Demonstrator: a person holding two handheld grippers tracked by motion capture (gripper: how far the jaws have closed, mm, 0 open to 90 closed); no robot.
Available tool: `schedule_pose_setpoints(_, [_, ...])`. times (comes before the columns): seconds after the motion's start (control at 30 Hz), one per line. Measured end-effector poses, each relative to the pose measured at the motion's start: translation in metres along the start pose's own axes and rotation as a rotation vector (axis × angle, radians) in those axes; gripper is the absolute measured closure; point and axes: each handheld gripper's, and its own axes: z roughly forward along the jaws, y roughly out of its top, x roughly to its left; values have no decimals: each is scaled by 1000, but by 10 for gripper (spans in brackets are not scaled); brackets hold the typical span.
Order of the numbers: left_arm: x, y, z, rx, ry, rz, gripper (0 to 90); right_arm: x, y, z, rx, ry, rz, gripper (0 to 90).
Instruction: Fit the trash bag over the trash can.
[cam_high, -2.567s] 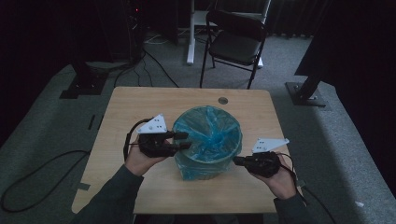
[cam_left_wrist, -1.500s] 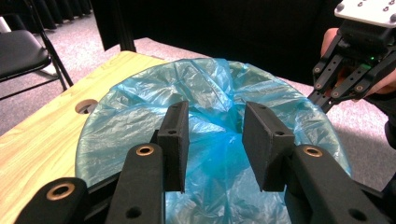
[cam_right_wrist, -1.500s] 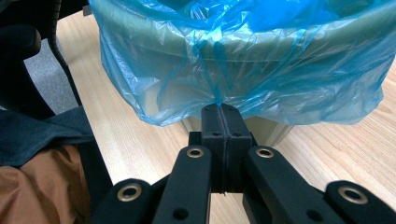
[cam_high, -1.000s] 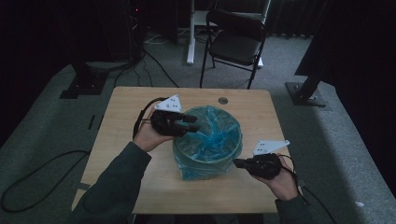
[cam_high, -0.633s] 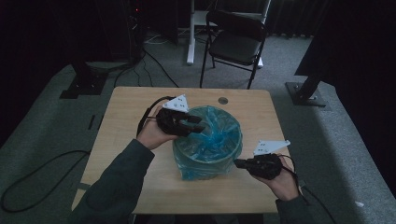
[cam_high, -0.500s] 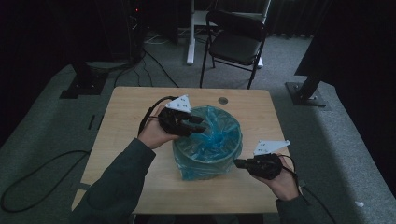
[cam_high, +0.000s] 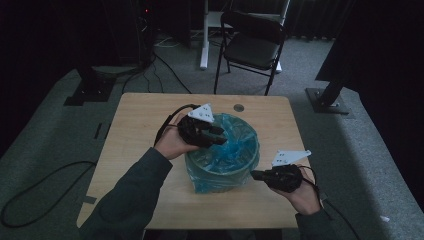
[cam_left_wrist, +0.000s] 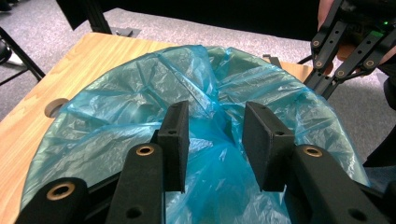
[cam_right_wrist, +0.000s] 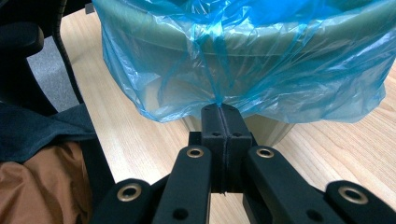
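Having swung our left gripper (cam_left_wrist: 212, 140) from the bin's (cam_right_wrist: 261, 126) near-left rim toward the table's (cam_high: 135, 120) far edge, jaws half open over a liner (cam_left_wrist: 140, 102) fold, we are keeping our right gripper (cam_right_wrist: 219, 112) clamped on the hem and closing gently.

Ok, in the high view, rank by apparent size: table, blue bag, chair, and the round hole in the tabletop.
1. table
2. blue bag and chair: they look alike, and the chair stands farther off, so no ranking
3. round hole

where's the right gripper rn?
High view: right gripper is at the table's near right, jaws shut on the blue bag's hem beside the bin.
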Motion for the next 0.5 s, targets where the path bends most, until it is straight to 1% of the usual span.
schedule_pose_setpoints(0.3, [1, 2, 7, 7, -1, 2, 618, 0, -1, -1, 0, 0, 1, 900])
schedule_pose_setpoints(0.5, [3, 3, 12, 9, 1, -9, 617, 0, 0, 0, 1, 1, 0, 900])
